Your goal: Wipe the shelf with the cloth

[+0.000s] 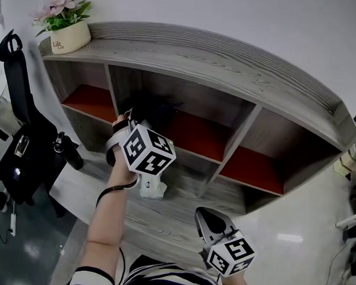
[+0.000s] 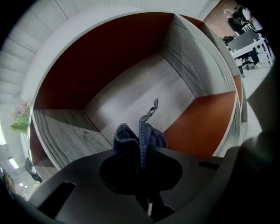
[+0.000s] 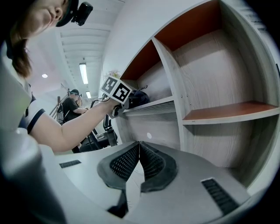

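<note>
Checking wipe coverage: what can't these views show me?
1. Whether the cloth touches the shelf: the body of the left gripper hides it in the left gripper view; the marker cube covers it in head view.
2. Dust: too fine to see.
3. White object below the cube: partly covered.

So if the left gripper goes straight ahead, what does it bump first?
Probably the grey back wall of the shelf. The left gripper is shut on the cloth, which sticks out ahead, so the cloth would touch it first. Depth is hard to judge.
</note>
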A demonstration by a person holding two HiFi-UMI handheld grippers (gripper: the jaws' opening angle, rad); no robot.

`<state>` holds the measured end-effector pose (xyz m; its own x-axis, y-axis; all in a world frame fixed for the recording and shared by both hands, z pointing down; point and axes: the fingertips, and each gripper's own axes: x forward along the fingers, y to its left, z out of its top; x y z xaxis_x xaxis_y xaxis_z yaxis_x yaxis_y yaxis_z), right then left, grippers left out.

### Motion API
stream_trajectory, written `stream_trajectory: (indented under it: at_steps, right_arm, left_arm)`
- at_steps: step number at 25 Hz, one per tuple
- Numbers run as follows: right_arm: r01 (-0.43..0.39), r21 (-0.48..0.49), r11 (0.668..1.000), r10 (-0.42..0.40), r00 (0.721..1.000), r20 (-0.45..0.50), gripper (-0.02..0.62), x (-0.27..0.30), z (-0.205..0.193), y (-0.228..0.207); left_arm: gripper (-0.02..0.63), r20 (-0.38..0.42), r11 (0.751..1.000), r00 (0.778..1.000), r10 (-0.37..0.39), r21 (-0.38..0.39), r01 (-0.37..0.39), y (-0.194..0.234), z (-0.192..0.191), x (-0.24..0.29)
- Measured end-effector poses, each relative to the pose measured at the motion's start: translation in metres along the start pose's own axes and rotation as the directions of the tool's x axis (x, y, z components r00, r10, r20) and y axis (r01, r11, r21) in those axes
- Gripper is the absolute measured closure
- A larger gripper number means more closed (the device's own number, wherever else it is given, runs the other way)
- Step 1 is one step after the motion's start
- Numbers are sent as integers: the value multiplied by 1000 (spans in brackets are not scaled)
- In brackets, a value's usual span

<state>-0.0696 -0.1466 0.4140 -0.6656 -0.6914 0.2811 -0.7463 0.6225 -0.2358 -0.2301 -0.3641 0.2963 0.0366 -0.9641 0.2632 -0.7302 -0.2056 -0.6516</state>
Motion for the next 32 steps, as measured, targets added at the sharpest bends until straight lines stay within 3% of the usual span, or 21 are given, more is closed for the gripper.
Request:
stream_trajectory:
  at_steps: [5,9,12,17,24,32]
  right_arm:
    - [13,5,1000,-13,1000,5,569,-7,0,-5]
    - [24,10,1000,-24,1000,8,569,-11,-2,-10]
    - [25,8,1000,-25,1000,13,569,-13,-3,-12]
    - [34,11,999,-34,999,19,569,-16,-1,-13]
    - [42,11,999,-42,999,18,569,-19,-3,-14]
    - [46,10,999,-47,999,19,569,-23,-4,-15]
  left_arm:
    - [571,-46,992,991,-124,-27,123,-15,-4,8]
    - [571,-56,962,962,-267,-64,264,-31,2,7]
    - [571,-51,943,942,-331,-64,327,-42,8,6]
    - [571,-35,921,920,-391,-25,390,-62,20,2]
    - [571,27,871,871,-490,35,489,-92,44,-6]
    - [571,75,834,841,-536,200,514,-129,70,-11]
